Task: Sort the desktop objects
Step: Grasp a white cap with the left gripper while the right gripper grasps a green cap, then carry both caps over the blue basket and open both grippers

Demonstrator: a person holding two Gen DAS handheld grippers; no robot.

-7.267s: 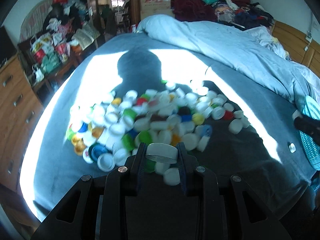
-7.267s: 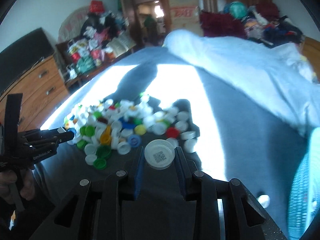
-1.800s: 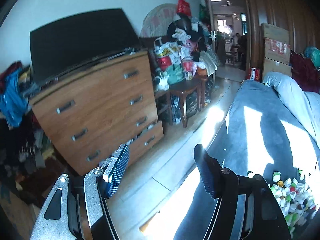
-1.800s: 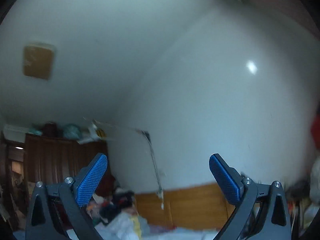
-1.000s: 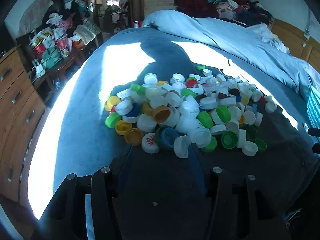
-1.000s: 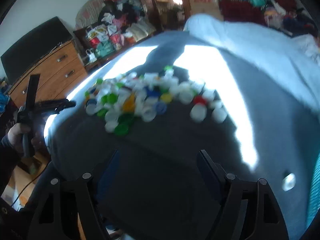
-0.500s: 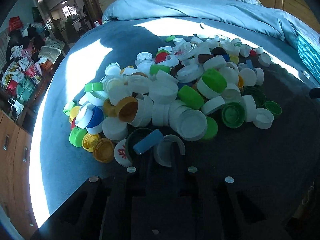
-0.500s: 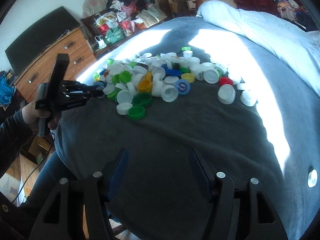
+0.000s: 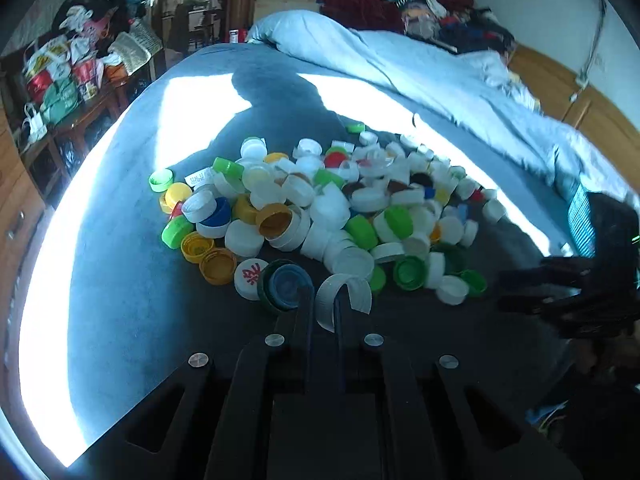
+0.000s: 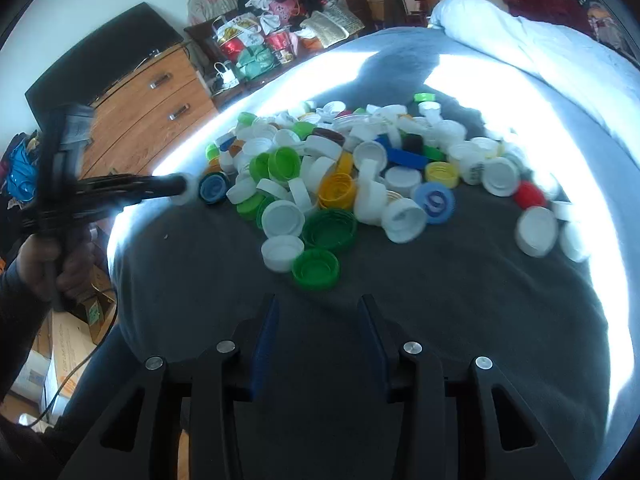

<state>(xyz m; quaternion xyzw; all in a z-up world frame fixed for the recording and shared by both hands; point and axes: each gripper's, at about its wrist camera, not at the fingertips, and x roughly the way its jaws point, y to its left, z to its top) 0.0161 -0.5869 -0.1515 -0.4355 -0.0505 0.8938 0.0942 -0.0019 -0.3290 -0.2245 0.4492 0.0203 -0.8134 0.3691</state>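
A heap of bottle caps [image 9: 332, 208], mostly white with green, yellow, blue and red ones, lies on the grey bedspread [image 9: 120, 280]. At the heap's near edge my left gripper [image 9: 323, 300] is shut on the thin wall of a white cap [image 9: 352, 292]. The right wrist view shows that gripper [image 10: 180, 188] from the side, the white cap [image 10: 187, 194] at its tip. My right gripper [image 10: 318, 312] hovers over bare bedspread just short of a green cap [image 10: 316, 268]. Its jaws are closing with nothing between them. It also appears as a dark blurred shape [image 9: 560, 292] in the left wrist view.
A pale blue quilt [image 9: 420, 80] is bunched at the far side of the bed. A teal basket [image 9: 580, 220] sits at the right edge. Left of the bed stand a wooden dresser [image 10: 152, 120] and a cluttered side table [image 10: 260, 48]. A hand [image 10: 52, 256] holds the left gripper.
The left gripper has drawn back a little with the white cap's wall pinched between its fingers. The right gripper's jaws have narrowed and it has come closer to the heap.
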